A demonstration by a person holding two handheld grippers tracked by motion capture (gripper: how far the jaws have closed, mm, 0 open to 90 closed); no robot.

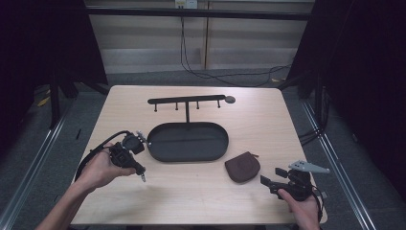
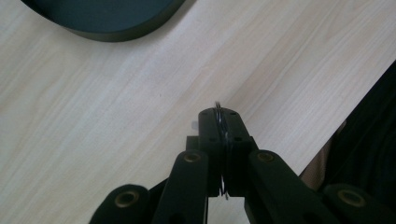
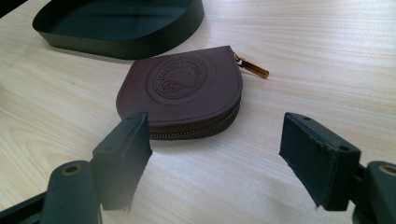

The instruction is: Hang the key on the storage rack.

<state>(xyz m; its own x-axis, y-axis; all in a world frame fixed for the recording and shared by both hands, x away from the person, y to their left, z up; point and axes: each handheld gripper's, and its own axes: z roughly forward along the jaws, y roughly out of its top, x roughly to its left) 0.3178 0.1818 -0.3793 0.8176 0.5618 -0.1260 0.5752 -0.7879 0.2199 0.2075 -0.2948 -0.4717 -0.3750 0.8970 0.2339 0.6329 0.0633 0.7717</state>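
Now the left claw (image 2: pixel 219 122) is clamped on a thin metal ring (image 2: pixel 218 112) above the table's (image 1: pixel 201 191) left edge, beside the tray (image 1: pixel 187 142); the right claw (image 3: pixel 215 158) gapes before the pouch (image 3: pixel 187 91) near the front right corner.

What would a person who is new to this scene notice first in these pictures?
First, the black oval tray in the middle of the table, with a hook rack standing at its far edge. Next, the brown zip pouch lying flat just ahead of the open right gripper. The left gripper is shut on a thin metal ring beside the tray.
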